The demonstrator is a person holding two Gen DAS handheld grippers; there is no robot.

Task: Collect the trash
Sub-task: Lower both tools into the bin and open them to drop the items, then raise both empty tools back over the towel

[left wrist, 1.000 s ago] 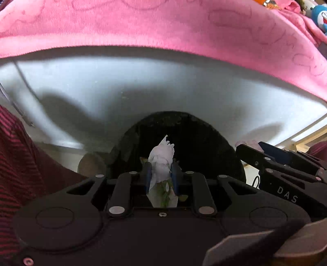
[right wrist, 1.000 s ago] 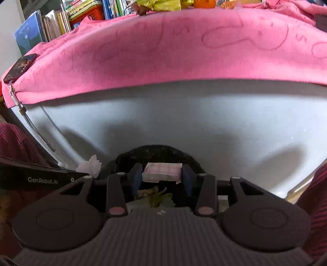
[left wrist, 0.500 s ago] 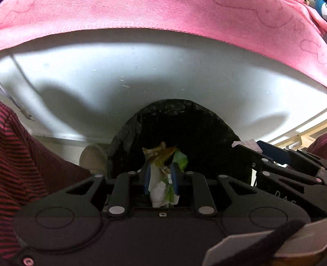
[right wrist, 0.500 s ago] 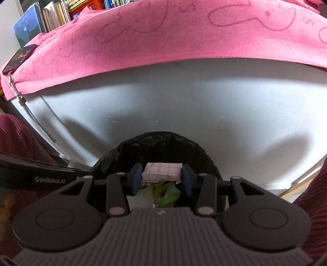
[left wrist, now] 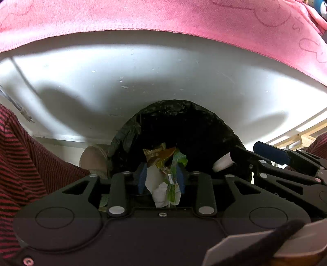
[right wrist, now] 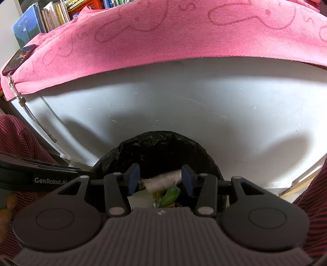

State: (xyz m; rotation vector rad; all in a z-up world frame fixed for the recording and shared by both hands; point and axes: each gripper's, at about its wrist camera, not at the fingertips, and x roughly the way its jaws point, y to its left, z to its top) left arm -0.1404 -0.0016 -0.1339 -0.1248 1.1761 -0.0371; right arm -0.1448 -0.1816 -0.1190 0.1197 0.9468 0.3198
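A bin lined with a black bag (left wrist: 184, 126) (right wrist: 163, 147) stands against a white panel, directly below both grippers. My left gripper (left wrist: 161, 177) is open over the bin's mouth, and a crumpled white tissue (left wrist: 158, 190) sits low between its fingers among green and brown wrappers (left wrist: 163, 155). My right gripper (right wrist: 160, 180) is open too. A pale pink checked packet (right wrist: 161, 181) lies tilted below its fingers, loose over green trash (right wrist: 169, 194). In the left wrist view the right gripper's fingers (left wrist: 269, 153) reach in from the right.
A pink towel (right wrist: 163, 41) hangs over the white panel (right wrist: 184, 102) behind the bin. A phone (right wrist: 18, 57) lies on the towel's left corner with a cable (right wrist: 30, 114) hanging down. Books (right wrist: 51, 14) stand behind. Red striped clothing (left wrist: 24, 163) flanks both sides.
Both grippers have dropped lower over the bin and their fingers have spread. The tissue has slid down out of the left fingers, and the pink packet has tipped out of the right fingers.
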